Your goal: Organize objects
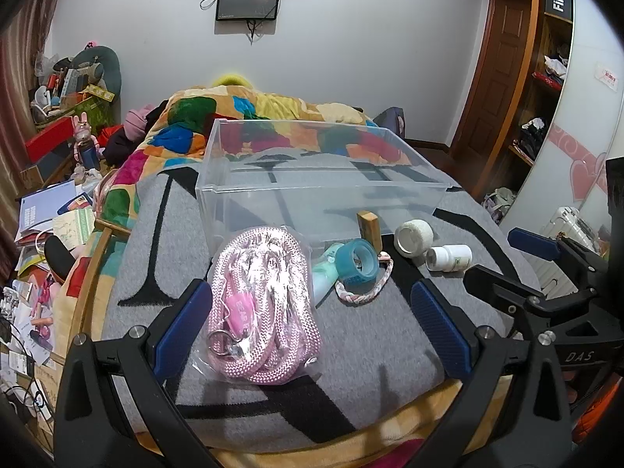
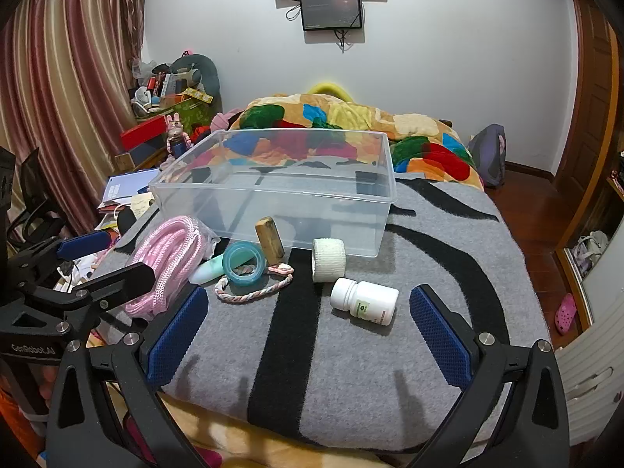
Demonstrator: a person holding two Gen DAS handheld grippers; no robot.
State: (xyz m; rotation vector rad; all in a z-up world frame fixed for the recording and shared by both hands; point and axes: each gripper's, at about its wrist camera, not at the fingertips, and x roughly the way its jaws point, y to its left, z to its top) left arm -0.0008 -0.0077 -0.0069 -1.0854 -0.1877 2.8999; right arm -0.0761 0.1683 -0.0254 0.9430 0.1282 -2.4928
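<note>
Before the clear box [image 2: 273, 191] I see bagged pink rope [image 1: 261, 304], a teal ring [image 2: 243, 263], a wooden block [image 2: 270, 240], gauze roll [image 2: 328, 260], and a toppled white bottle [image 2: 364, 300], perhaps pills.

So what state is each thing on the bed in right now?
clear bin: empty, no lid.
pink rope: coiled, bagged.
white bottle: capped, on its side.
bandage roll: on its side.
blue tape ring: tilted.
wooden block: upright, leaning.
left gripper: open.
right gripper: open.
</note>
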